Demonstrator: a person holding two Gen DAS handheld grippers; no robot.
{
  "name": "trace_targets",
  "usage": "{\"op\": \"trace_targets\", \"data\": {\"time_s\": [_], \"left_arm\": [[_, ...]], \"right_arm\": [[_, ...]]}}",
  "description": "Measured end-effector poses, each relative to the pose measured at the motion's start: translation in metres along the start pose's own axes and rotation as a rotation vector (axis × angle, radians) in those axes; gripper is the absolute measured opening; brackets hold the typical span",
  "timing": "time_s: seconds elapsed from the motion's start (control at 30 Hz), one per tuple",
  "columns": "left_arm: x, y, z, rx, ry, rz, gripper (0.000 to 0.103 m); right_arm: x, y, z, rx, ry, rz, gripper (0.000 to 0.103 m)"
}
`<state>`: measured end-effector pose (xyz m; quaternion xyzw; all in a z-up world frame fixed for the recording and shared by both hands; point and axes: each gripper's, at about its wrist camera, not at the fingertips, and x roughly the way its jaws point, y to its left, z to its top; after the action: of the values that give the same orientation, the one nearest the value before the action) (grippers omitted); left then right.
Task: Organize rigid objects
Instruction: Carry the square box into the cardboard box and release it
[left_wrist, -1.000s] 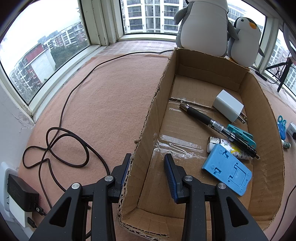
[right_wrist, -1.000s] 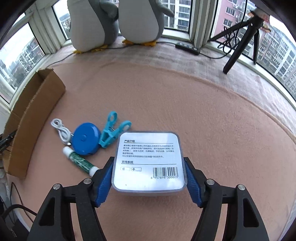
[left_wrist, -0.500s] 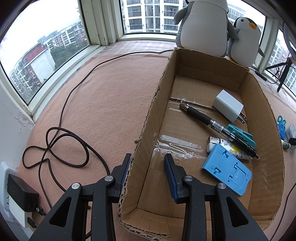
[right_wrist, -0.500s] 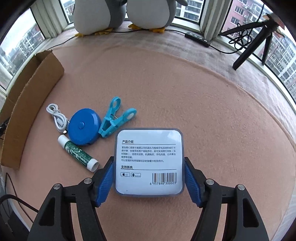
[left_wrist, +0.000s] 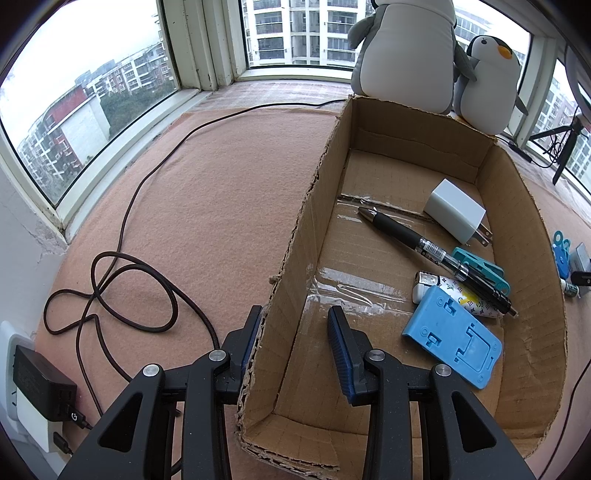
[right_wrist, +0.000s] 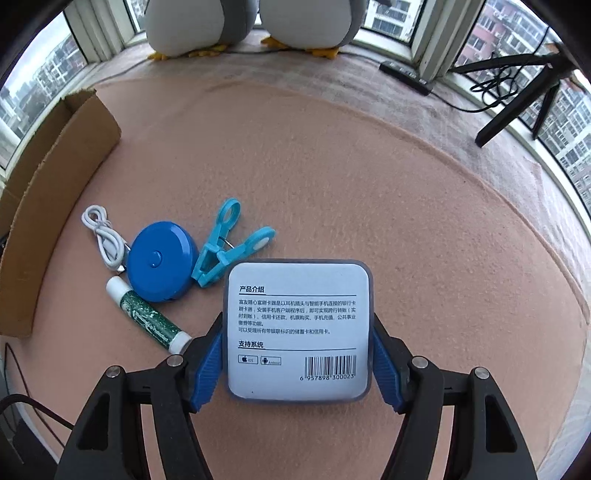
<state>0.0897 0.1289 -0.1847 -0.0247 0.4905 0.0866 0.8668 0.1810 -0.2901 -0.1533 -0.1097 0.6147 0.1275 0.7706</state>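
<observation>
I have the right gripper (right_wrist: 297, 354) pointing steeply down at the pink felt mat (right_wrist: 369, 192), its blue pads either side of a square, rounded-corner clear plastic case with a white printed label and barcode (right_wrist: 297, 328). The pads sit against the case's left and right edges, and I judge the jaws clamped on it, though I cannot tell whether it is lifted clear of the mat. The case is roughly as wide as it is long, so there is no long axis to line up.

What the next move turns on: the open brown cardboard box (right_wrist: 55, 184) lies to the left of this gripper, well apart, with a blue round tape measure (right_wrist: 160, 260), a light-blue plastic clip (right_wrist: 229, 245), a green glitter tube with white caps (right_wrist: 147, 315) and a coiled white cable (right_wrist: 103, 236) between.

My left gripper (left_wrist: 293, 350) is nearer the box: its jaws straddle the near left wall (left_wrist: 280, 295), closed on the cardboard to steady it.
</observation>
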Motion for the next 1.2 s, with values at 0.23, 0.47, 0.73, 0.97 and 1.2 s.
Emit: {"op": "trace_targets", "data": {"time_s": [0.23,0.47,0.73,0.97,1.2], "left_arm": [[0.000,0.000,0.000,0.002,0.000,0.001,0.038],[0.000,0.000,0.000,0.002,0.000,0.000,0.038],[-0.001,0.000,0.001,-0.001,-0.001,-0.003,0.038],[-0.001,0.001,0.002,-0.002,-0.001,-0.005,0.038],[0.000,0.001,0.003,-0.002,-0.001,-0.005,0.038]], "right_arm": [[-0.036,0.001,-0.004,0.076,-0.111,0.077,0.066],[-0.080,0.051,0.024,-0.003,-0.216,0.184,0.066],[-0.090,0.140,0.056,-0.137,-0.254,0.277,0.066],[-0.074,0.201,0.072,-0.224,-0.232,0.313,0.066],[-0.048,0.236,0.086,-0.267,-0.188,0.314,0.066]]}}
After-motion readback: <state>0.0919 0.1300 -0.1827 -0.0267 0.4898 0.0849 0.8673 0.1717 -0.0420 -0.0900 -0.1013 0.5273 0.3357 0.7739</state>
